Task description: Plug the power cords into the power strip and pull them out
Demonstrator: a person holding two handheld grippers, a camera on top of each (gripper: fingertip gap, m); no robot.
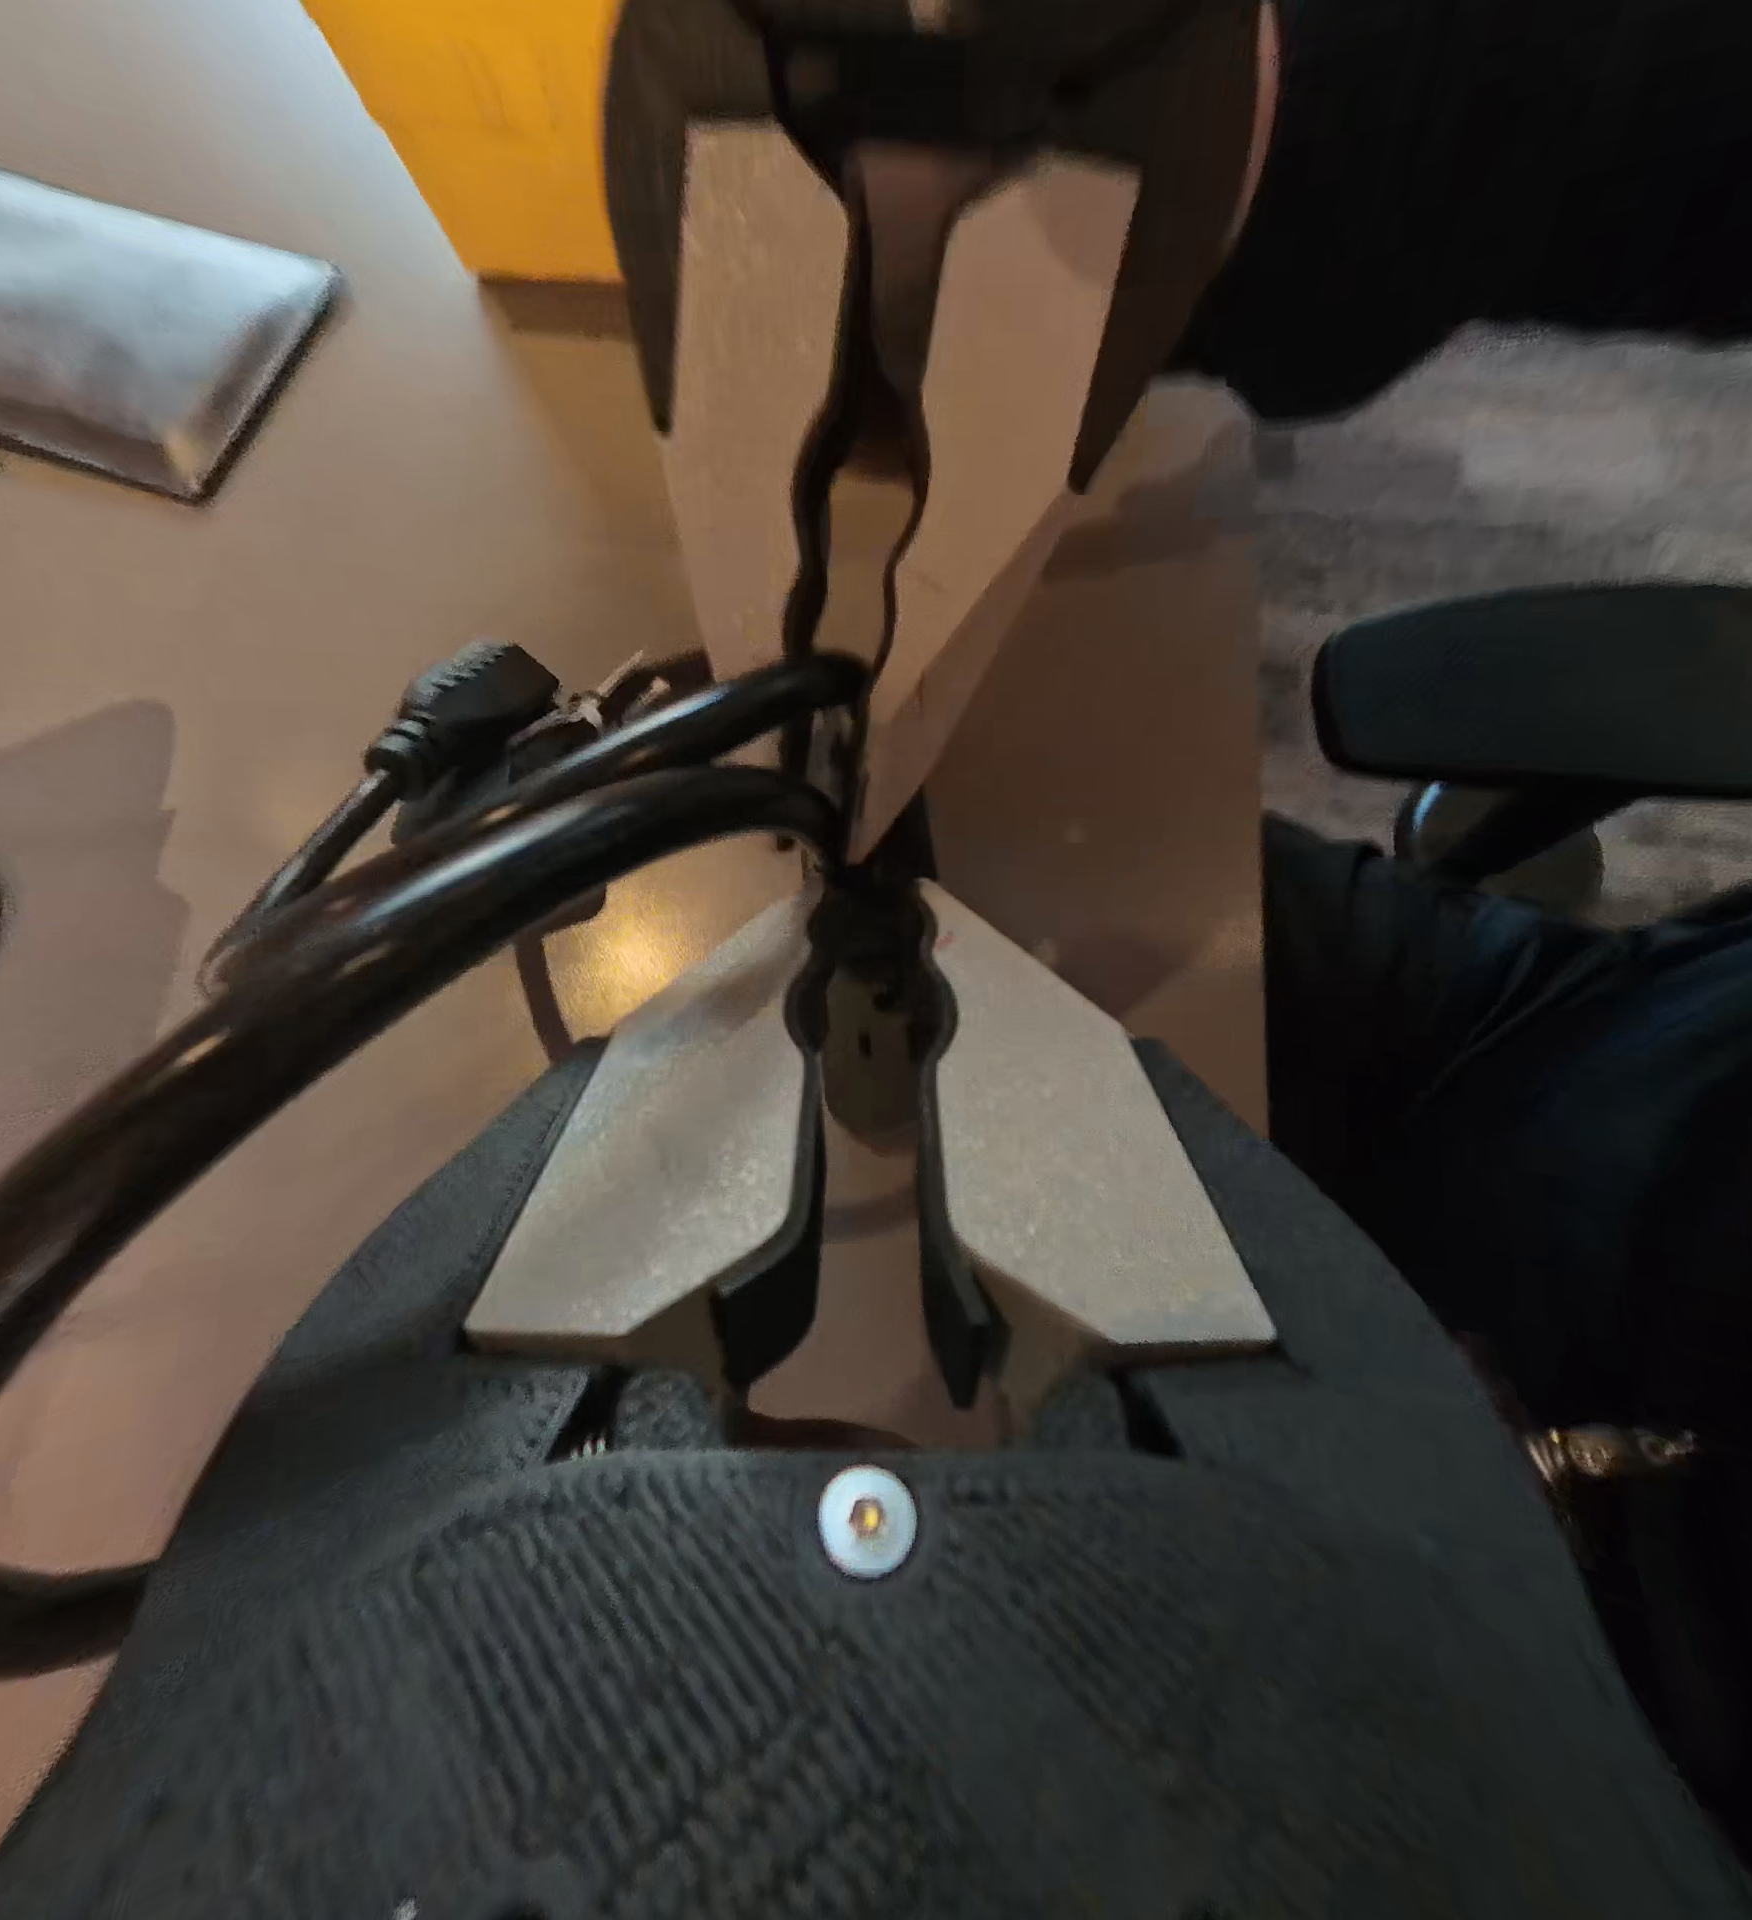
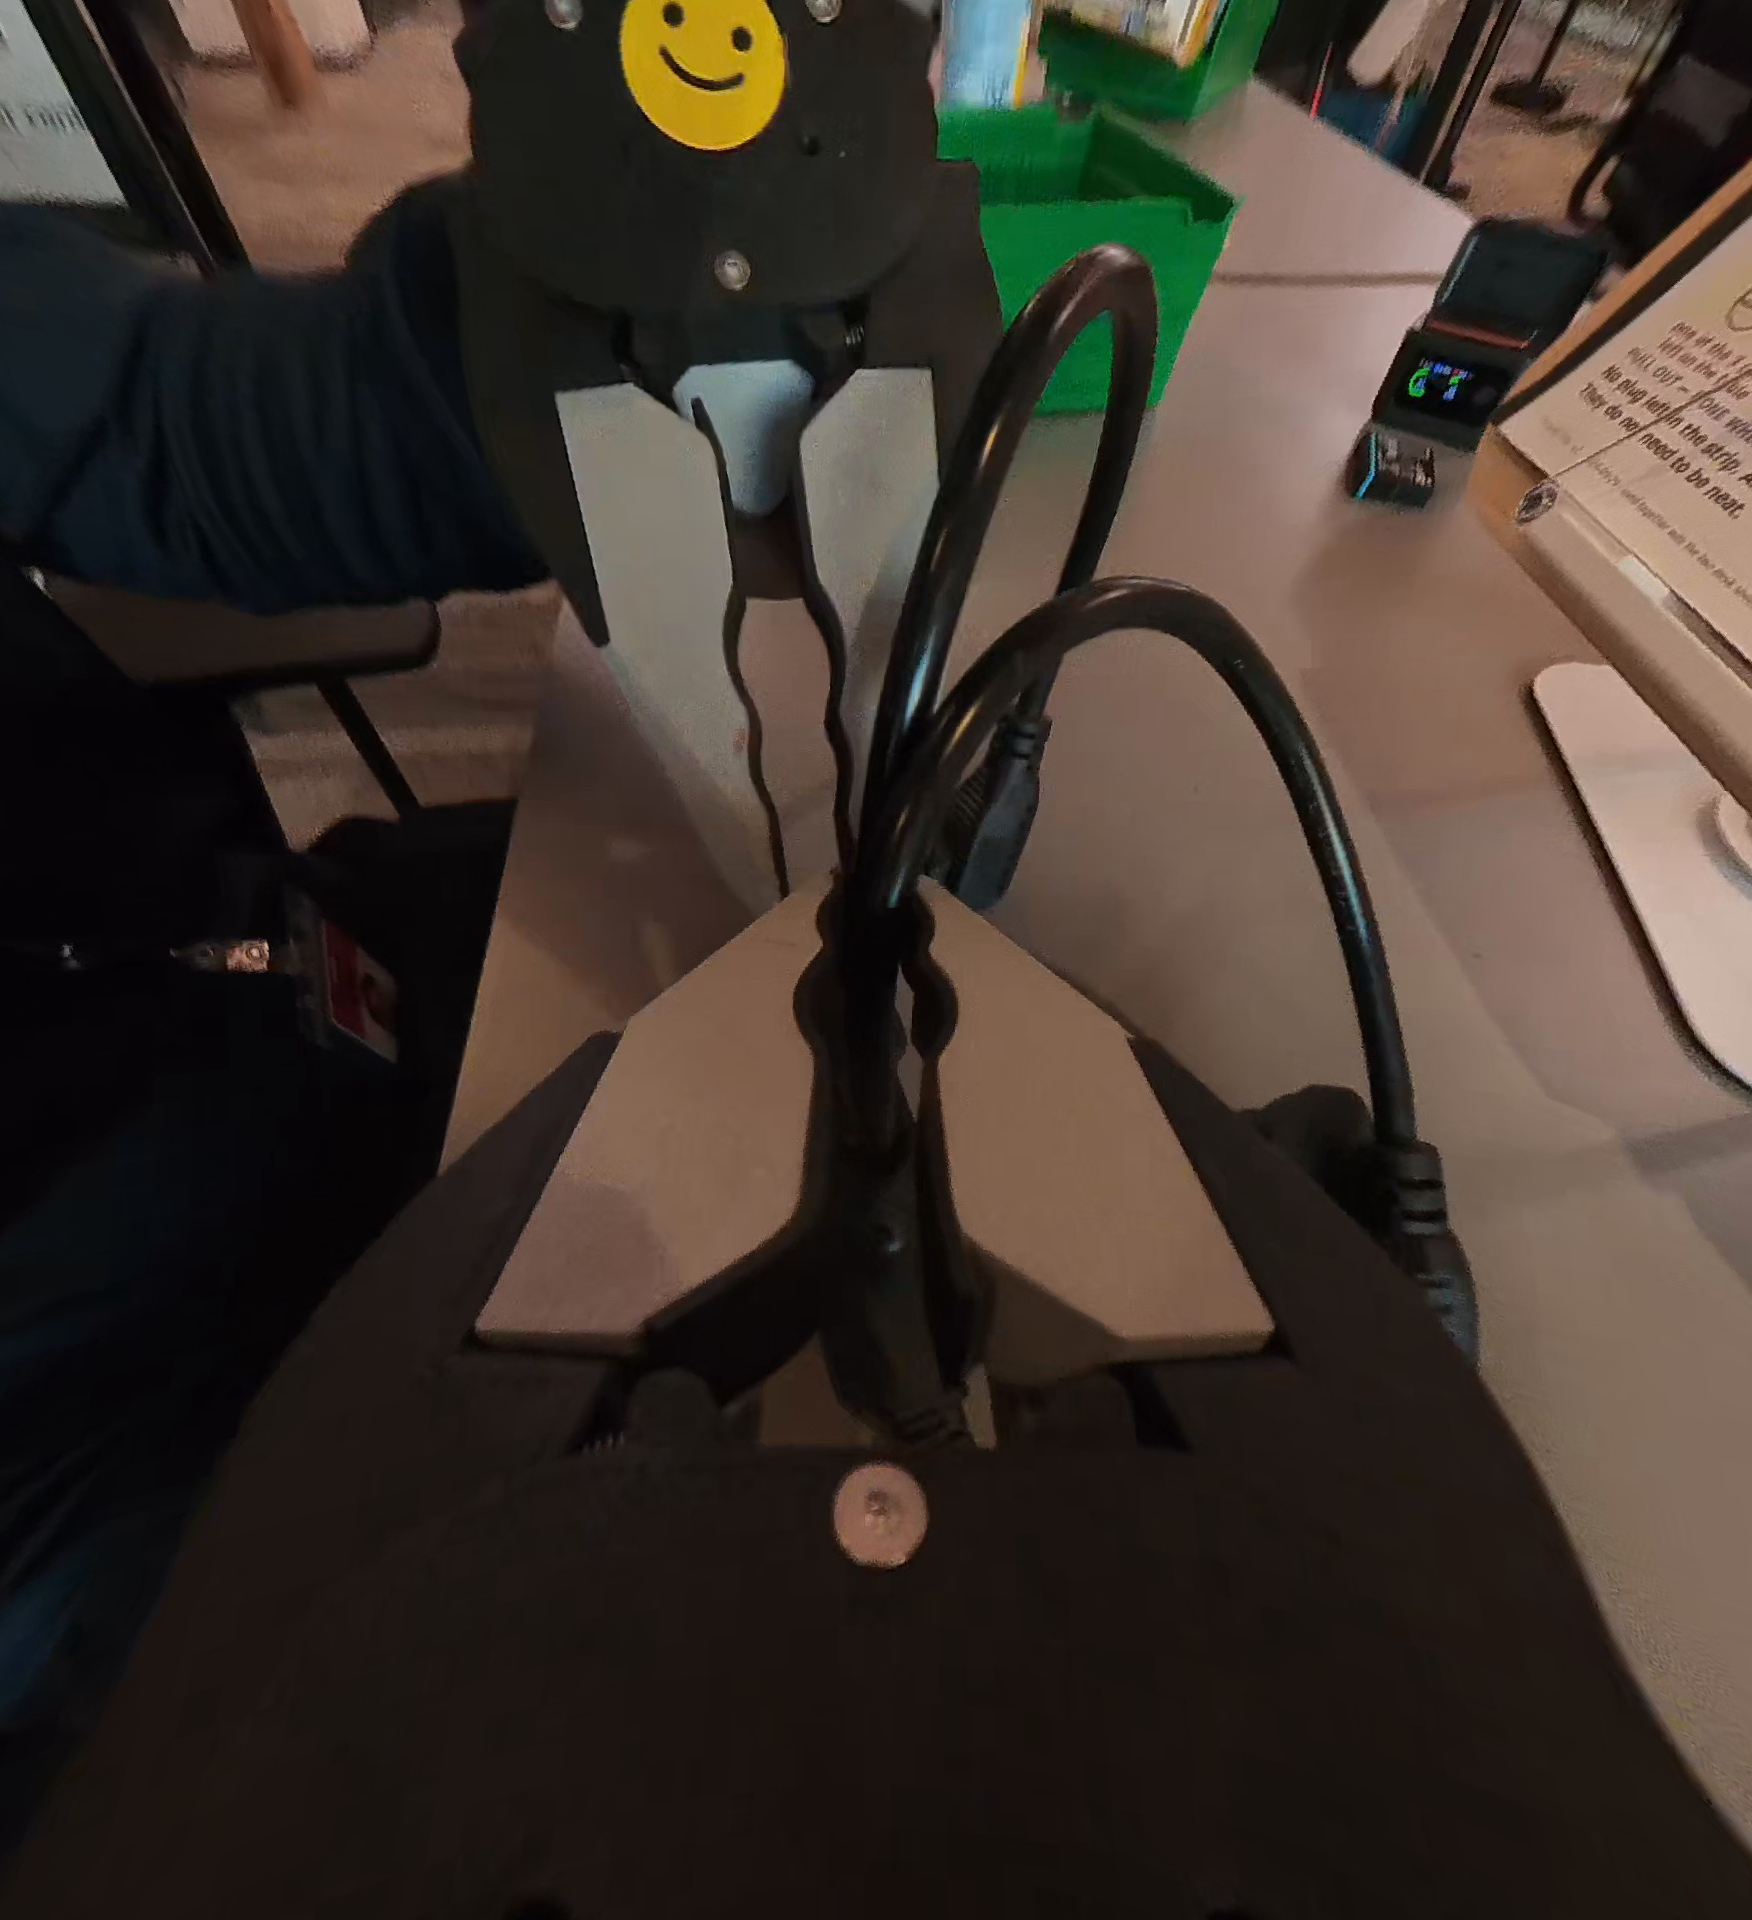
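A bundle of black power cords (image 1: pixel 352 925) loops out to the left over the brown table (image 1: pixel 280 582). One black plug (image 1: pixel 467 696) sticks out behind the loops. My left gripper (image 1: pixel 867 909) is shut on the bundle at its tips. My right gripper (image 1: pixel 856 831) comes in from the top, tip to tip with it. In the right wrist view my right gripper (image 2: pixel 877 909) is shut on the cords (image 2: pixel 1267 675), which arch up to the right, with plugs (image 2: pixel 1007 810) hanging. My left gripper (image 2: pixel 804 878) faces it. No power strip is in view.
A grey pouch (image 1: pixel 103 332), a yellow box (image 1: pixel 477 125) and a chair armrest (image 1: pixel 1578 686) surround the table. Green bins (image 2: pixel 1090 229), a small lit device (image 2: pixel 1454 384), a printed sheet on a stand (image 2: pixel 1703 468) and its white base (image 2: pixel 1682 852) are to the right. The table edge runs on the left. Only a small space, under 4 cm, lies between the two pairs of fingers.
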